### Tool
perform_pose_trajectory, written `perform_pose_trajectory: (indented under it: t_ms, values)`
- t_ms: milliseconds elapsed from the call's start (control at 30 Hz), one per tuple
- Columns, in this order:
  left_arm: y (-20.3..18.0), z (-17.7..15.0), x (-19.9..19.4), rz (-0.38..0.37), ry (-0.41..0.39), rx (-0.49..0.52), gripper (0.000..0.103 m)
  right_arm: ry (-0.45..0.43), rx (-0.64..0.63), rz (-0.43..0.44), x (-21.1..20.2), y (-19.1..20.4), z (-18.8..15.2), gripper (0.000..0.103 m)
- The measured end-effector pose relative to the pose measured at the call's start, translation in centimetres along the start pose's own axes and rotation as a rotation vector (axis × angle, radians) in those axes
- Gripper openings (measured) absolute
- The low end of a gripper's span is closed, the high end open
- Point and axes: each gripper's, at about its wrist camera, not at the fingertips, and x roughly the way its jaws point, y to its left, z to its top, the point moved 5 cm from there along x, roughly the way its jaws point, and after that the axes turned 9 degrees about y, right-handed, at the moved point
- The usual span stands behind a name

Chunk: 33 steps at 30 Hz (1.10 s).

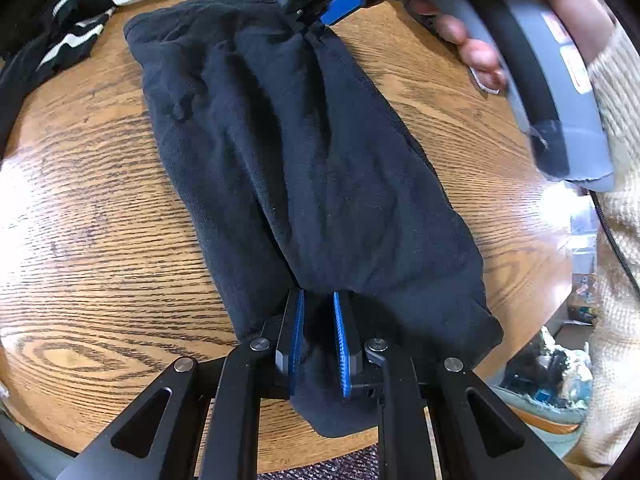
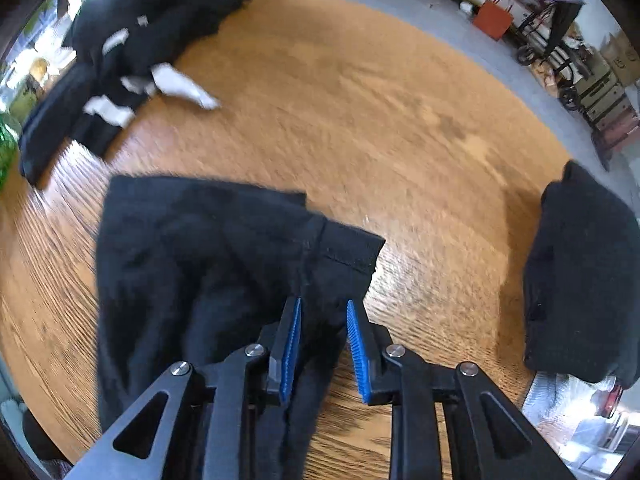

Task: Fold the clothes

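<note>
Evidently mid-fold on a black garment (image 1: 304, 168) lying lengthwise on the tabletop (image 1: 100, 240), one end at each claw. Left claw (image 1: 319, 300) narrowly parted with the near hem bunched between its pads, seemingly gripped, though contact hard to confirm. Right claw (image 2: 323, 307) a little wider, cloth between and under its fingers at the far end, near a stitched hem; hold likewise unsure. For a clean fold: keep both ends level, pinch both layers at once, hold the cloth taut enough to flatten the centre ridge, line up edges before letting go. Right-wrist view motion-blurred, so grain and seams smeared. Far claw's tips largely hidden behind cloth and a hand (image 1: 492, 12) in the left view. Dark pile (image 2: 132, 40) at the far left unsorted; another black bundle (image 2: 580, 280) at the right edge, folded or not unclear, partly cut off
</note>
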Motion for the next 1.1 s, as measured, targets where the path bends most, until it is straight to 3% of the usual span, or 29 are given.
perform_pose_trajectory:
  t_ms: [167, 233, 333, 467, 600, 667, 767, 867, 967, 1067, 1100]
  values:
    - [0.5, 0.4, 0.1, -0.008, 0.006, 0.005, 0.016, -0.068, -0.036, 0.081, -1.9, -1.0, -2.3, 0.027]
    - [-1.4, -1.1, 0.4, 0.004, 0.006, 0.008, 0.016, -0.091, -0.067, 0.11, -2.7, -0.7, -3.4, 0.033]
    - [-1.9, -1.5, 0.6, 0.018, -0.002, 0.003, 0.016, -0.081, -0.116, 0.18, -3.2, 1.2, -4.0, 0.032]
    - [-1.9, -1.6, 0.7, 0.036, -0.02, -0.006, 0.016, -0.032, -0.131, 0.106, -1.3, 2.9, -5.3, 0.032]
    - [-2.0, -1.9, 0.5, 0.051, -0.057, -0.007, 0.016, -0.081, -0.106, 0.029, -2.1, 2.8, -7.2, 0.034]
    - [-1.9, -2.4, 0.1, 0.032, -0.077, -0.012, 0.016, -0.125, -0.125, 0.017, -3.7, 3.1, -9.4, 0.033]
    - [-1.3, -4.1, -1.1, -0.07, -0.126, -0.027, 0.018, -0.217, -0.137, 0.05, -6.8, 3.3, -14.1, 0.04]
    - [-0.6, -5.8, -1.3, -0.108, -0.121, -0.04, 0.025, -0.297, -0.157, 0.174, -9.1, 4.3, -18.6, 0.043]
    - [-1.6, -7.9, -0.6, -0.103, -0.116, -0.065, 0.032, -0.318, -0.22, 0.305, -9.7, 5.8, -22.5, 0.045]
    - [-1.2, -9.5, -1.3, -0.182, -0.163, -0.113, 0.036, -0.272, -0.189, 0.233, -7.2, 6.4, -25.6, 0.047]
    - [-1.0, -10.3, -1.9, -0.226, -0.194, -0.141, 0.041, -0.251, -0.134, 0.254, -5.8, 5.9, -26.2, 0.049]
